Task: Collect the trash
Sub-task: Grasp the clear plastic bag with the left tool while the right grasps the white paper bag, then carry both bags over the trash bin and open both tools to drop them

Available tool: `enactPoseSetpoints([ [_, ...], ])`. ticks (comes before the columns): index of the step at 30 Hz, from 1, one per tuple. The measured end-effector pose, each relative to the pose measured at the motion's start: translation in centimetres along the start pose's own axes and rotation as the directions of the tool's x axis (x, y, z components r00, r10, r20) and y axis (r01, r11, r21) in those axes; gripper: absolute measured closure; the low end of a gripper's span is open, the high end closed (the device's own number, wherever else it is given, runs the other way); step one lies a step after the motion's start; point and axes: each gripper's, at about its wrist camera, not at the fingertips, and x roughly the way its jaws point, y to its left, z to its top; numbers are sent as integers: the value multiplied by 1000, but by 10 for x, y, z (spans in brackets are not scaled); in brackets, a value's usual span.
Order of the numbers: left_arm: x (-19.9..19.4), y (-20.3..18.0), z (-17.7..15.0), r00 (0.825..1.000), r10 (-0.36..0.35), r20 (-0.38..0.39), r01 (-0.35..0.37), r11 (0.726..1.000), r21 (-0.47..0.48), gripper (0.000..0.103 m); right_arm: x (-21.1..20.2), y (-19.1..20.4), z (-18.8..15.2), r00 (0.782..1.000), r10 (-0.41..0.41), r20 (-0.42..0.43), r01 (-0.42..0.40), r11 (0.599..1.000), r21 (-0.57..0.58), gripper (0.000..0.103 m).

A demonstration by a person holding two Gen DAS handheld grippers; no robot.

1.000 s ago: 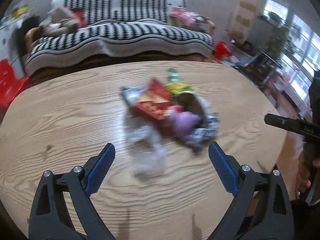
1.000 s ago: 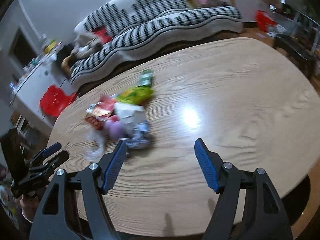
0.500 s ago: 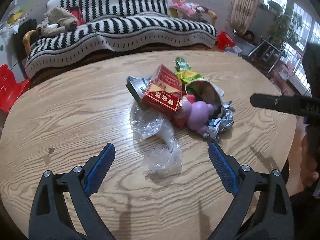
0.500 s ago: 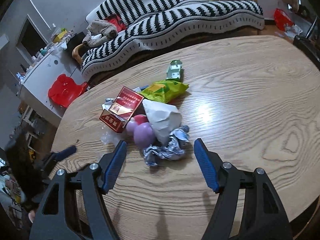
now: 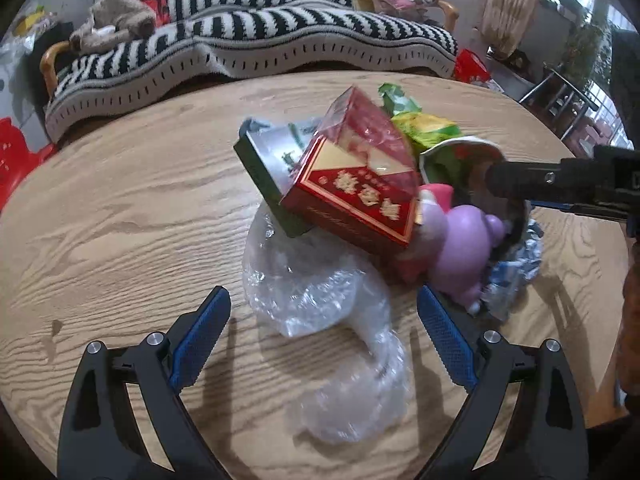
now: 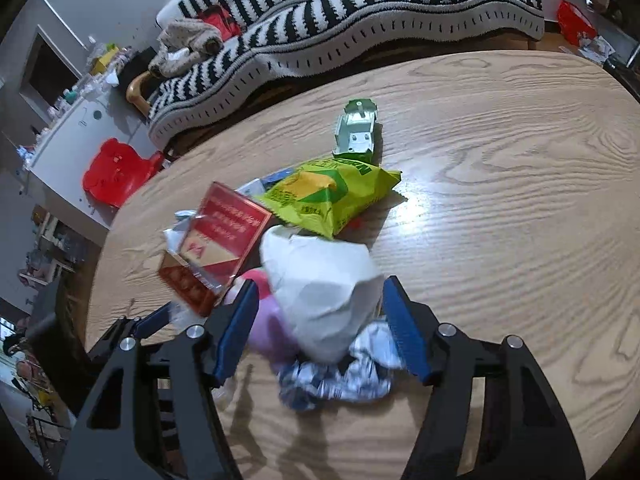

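Desk (image 5: 100,208): round-ish wood-grain top, with all the trash heaped in one clump near the middle.

Trash pile: red box (image 5: 356,184) tilted up on one edge, leaning over a dark green box (image 5: 260,160). A crinkled clear plastic bag (image 5: 320,320) spreads out in front of them on the desk.

More trash: a purple and pink toy-ish blob (image 6: 272,320) sits beside a white paper cup (image 6: 324,292), with crumpled silver foil (image 6: 340,376) right below the cup. A yellow-green snack bag (image 6: 332,196) lies behind the cup, and a small green carton (image 6: 356,132) sits behind that, a bit apart from the heap.

Left tongs (image 5: 324,336): spread wide, nothing gripped. The plastic bag sits in the gap between the blue pads (image 5: 200,336), but they aren't pressing on it.

Right tongs (image 6: 320,328): jaws have just been closing in, with the white paper cup between them. Pads look very close to the cup's sides, but I honestly can't tell if they're squeezing it. From the left view, one finger (image 5: 532,182) reaches across the cup's open mouth.

Background: black-and-white striped sofa (image 6: 360,12) behind the desk, red plastic stool (image 6: 116,172) on the floor off to the side.
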Motion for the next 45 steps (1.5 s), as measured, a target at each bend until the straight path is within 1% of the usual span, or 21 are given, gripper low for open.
enactPoseSetpoints([
  [1,5,4,0,1000,8,-7,-8,1000,-11,12,5,0,1,1000,0,-9,0,1000,-1,41],
  [3,7,6,1,1000,30,4,-30,1000,-9,12,12,0,4,1000,-7,-17,7,1000,-8,44],
  [4,8,7,2,999,39,7,-39,999,-4,14,14,0,4,1000,-11,-19,11,1000,-12,49],
  [5,8,7,2,999,47,13,-47,999,-4,22,15,-1,4,1000,-11,-23,10,1000,-14,54],
  [6,7,7,2,998,54,17,-54,999,-2,33,15,-2,4,1000,-3,-27,2,1000,-13,54],
  [7,6,6,2,998,54,18,-54,999,9,39,15,-2,3,1000,0,-28,0,1000,-12,55],
  [9,3,4,2,999,32,10,-33,999,22,70,10,-2,2,1000,-10,-17,10,1000,-18,57],
  [10,1,5,2,1000,19,-9,-19,1000,19,75,7,-1,2,1000,-12,-9,12,1000,-21,57],
  [12,-7,8,4,1000,10,-14,-10,1000,3,78,-2,1,1,1000,-15,17,16,1000,-27,57],
  [15,-34,8,6,1000,-9,27,9,1000,6,80,-20,5,1,998,3,65,-1,1000,-29,57],
  [19,-63,6,3,999,-14,44,13,1000,11,80,-48,10,0,991,7,136,0,999,-55,57],
  [22,-83,5,1,997,-26,69,25,1000,12,80,-64,11,-2,986,21,164,-10,998,-63,57],
  [24,-91,6,0,996,-36,83,36,999,7,80,-69,10,-4,986,31,164,-21,998,-62,57],
  [27,-99,6,-1,995,-16,97,14,1000,21,80,-74,9,-4,985,25,168,-15,998,-63,57],
  [28,-102,6,-1,996,-18,93,16,1000,19,80,-75,9,-5,986,28,163,-18,998,-62,57],
  [29,-104,8,0,996,-35,84,35,999,9,80,-76,8,-6,986,30,163,-21,998,-57,57],
  [31,-110,12,1,994,-57,95,58,998,-9,80,-78,7,-7,986,32,166,-24,998,-53,57],
  [33,-114,9,1,993,-49,109,49,999,-1,80,-81,6,-10,985,27,169,-18,998,-54,57],
  [45,-108,-6,2,993,-55,105,52,998,30,80,-87,-7,-18,987,-1,158,9,999,-50,57],
])
